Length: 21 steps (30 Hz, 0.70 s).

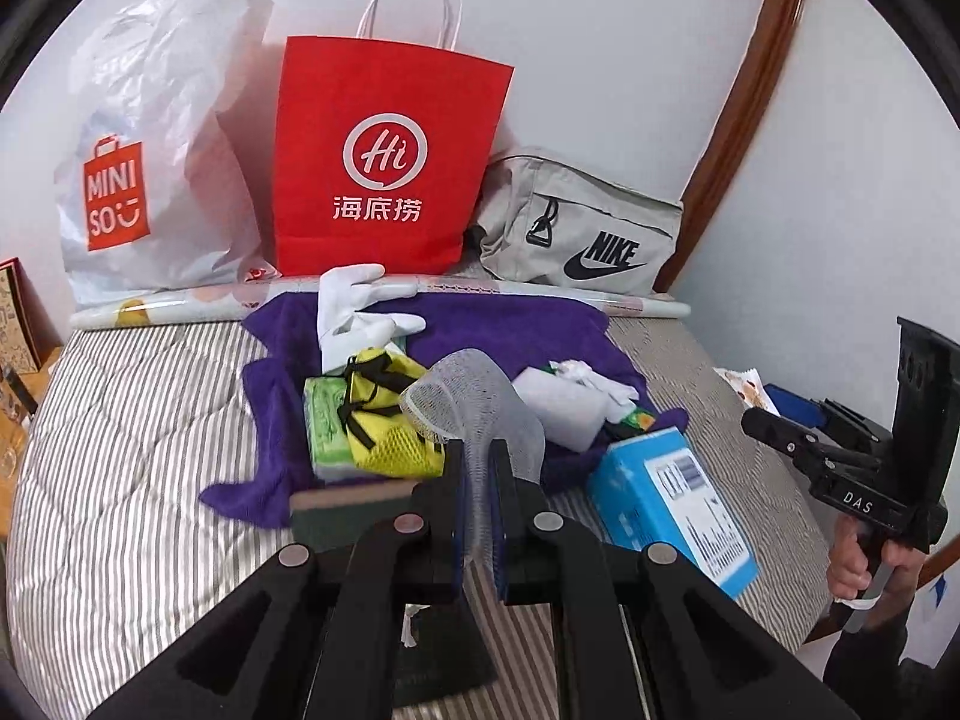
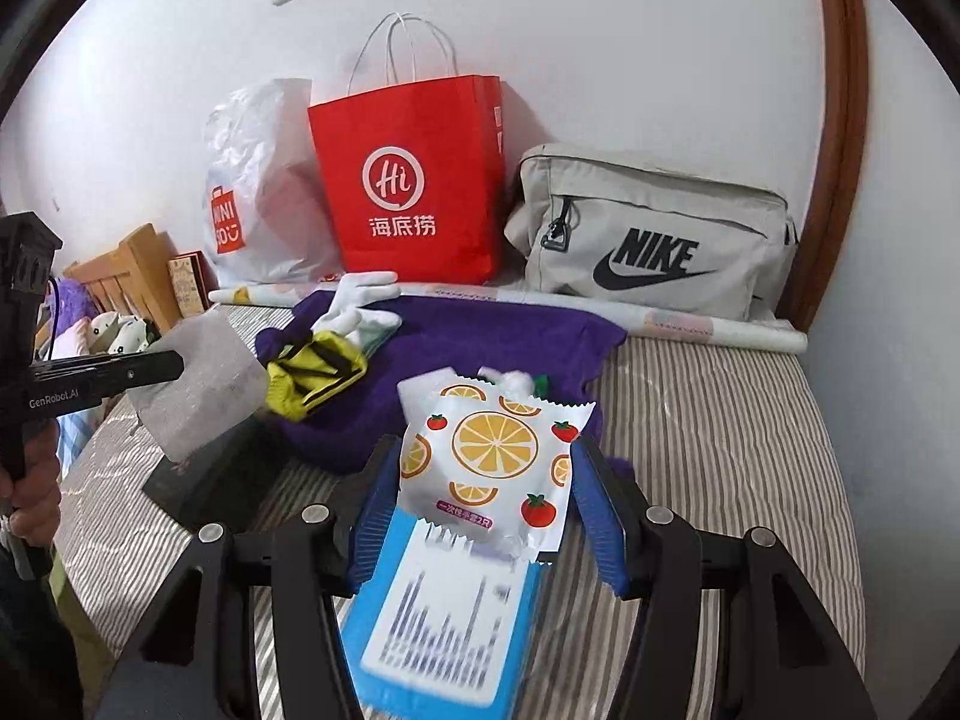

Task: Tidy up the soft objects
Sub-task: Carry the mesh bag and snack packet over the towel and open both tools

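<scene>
Bags sit ahead of both grippers, vs the wall: red paper bag (image 1: 384, 162) in the middle, grey pouch (image 1: 576, 228) to its right. We've got the left gripper (image 1: 478, 480) clamped on a grey mesh sleeve (image 1: 474, 402), its length running fwd out of the jaws. Right gripper (image 2: 489, 498) grips a fruit-print packet (image 2: 495, 456) (flat, by its side edges), over the blue box (image 2: 438, 630); it's nearer the pouch.

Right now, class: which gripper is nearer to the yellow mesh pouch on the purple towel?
Left. The left gripper, shut on a grey mesh sheet, sits just before the yellow mesh pouch. The right gripper holds a fruit-print packet farther right.
</scene>
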Available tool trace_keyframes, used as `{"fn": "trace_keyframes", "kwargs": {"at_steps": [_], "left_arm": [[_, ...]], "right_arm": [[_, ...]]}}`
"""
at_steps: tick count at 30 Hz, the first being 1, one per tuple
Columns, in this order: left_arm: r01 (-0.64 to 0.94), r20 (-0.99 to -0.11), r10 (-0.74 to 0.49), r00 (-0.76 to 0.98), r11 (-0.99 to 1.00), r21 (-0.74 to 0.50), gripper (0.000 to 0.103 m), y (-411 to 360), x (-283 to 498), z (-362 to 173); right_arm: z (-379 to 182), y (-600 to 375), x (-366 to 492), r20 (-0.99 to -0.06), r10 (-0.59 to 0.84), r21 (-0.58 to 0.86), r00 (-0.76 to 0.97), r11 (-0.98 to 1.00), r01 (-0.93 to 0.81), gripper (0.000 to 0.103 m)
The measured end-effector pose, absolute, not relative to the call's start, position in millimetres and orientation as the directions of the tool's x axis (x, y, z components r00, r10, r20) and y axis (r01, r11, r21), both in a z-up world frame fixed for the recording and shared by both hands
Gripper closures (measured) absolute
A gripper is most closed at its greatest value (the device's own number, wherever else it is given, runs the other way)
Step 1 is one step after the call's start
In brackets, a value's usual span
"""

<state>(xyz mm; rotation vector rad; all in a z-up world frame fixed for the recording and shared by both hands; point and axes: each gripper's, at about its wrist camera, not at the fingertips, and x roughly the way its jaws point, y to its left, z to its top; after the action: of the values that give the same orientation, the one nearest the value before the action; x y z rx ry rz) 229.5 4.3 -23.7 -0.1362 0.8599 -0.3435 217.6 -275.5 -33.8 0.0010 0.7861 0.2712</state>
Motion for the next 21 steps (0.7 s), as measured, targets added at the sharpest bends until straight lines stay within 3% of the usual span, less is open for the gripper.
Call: {"fn": "trace_keyframes", "kwargs": {"at_steps": [21], "left_arm": [[0.246, -0.765, -0.360, 0.533, 0.932, -0.267, 0.096, -11.6, 319.7, -57.2]], "right_arm": [[-75.1, -252.8, 336.8, -0.758, 0.335, 0.149, 0.560, 0.924, -0.351, 0.046]]}}
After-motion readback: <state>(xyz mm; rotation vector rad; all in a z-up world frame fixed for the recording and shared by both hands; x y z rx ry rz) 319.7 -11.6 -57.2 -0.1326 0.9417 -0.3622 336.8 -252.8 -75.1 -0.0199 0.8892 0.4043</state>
